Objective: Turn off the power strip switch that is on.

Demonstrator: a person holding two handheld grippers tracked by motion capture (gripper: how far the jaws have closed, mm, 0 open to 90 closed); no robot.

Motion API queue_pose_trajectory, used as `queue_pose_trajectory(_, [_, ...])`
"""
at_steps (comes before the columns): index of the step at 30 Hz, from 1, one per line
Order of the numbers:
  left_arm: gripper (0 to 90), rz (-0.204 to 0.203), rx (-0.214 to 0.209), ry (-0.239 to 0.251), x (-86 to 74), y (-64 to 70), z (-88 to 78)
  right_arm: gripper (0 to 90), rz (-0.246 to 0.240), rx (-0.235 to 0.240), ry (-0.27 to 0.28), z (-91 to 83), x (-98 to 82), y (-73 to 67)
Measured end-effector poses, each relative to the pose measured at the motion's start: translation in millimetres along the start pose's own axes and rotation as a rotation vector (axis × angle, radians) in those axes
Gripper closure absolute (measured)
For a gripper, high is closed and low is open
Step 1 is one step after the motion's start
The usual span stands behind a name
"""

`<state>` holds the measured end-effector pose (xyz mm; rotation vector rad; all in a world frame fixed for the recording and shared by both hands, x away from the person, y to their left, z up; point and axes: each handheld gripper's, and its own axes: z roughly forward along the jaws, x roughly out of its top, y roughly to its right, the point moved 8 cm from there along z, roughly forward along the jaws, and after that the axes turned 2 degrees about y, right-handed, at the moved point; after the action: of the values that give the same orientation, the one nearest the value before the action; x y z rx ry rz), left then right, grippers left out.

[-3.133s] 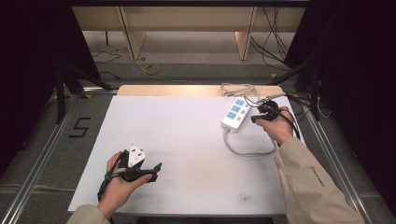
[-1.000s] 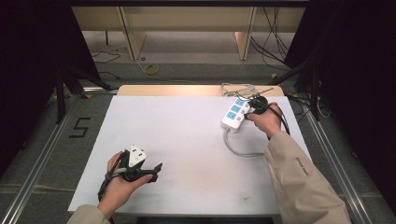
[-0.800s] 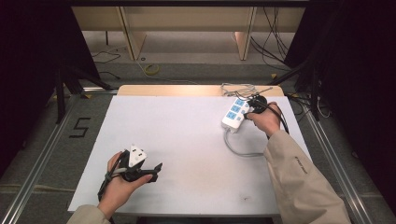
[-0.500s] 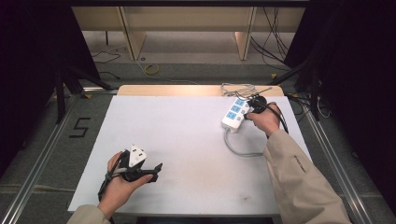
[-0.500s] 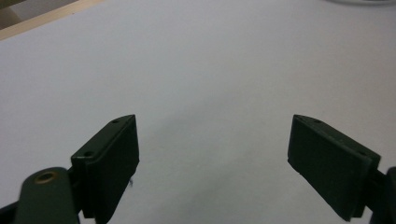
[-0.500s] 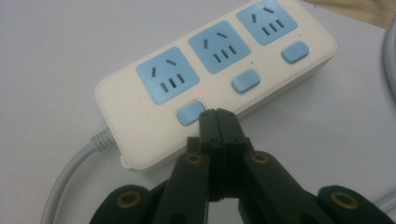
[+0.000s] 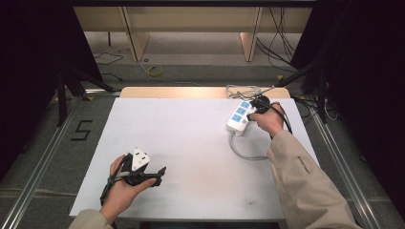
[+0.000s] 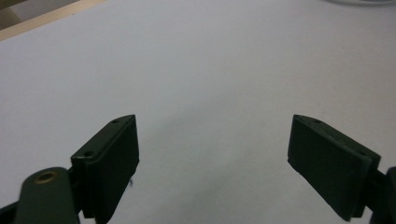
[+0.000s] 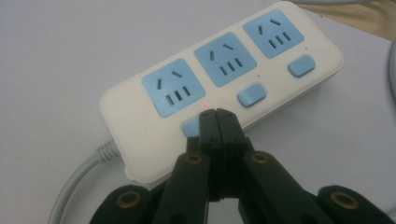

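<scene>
Power strip [image 9: 219, 88] lying at upper right of the high view, long axis running lower left to upper right in the right gripper view. Right gripper [image 9: 216, 116] with jaws pressed together, tips on the blue switch [image 9: 191, 126] beside the nearest socket; small red light just above the tips. Left gripper [image 8: 212, 158] at lower left of the high view, jaws wide apart over bare table [image 7: 181, 143], well apart from the strip. Right hand [image 7: 268, 119] clearly nearer.

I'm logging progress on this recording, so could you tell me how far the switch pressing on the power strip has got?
Done: a red light glows by the nearest switch. In hand: the right gripper, jaws shut, presses its tips on that switch of the power strip. Left: the middle switch and far switch are untouched. The left gripper rests open.
</scene>
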<state>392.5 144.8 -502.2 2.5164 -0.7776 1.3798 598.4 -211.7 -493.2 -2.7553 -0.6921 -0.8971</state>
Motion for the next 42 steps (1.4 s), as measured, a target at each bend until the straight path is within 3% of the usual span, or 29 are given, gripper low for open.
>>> queue_pose_trajectory(42, [16.5,0.008,-0.008,-0.004,0.2,0.7,0.1,90.0,-0.014,0.006,-0.046,16.1,9.0,-7.0])
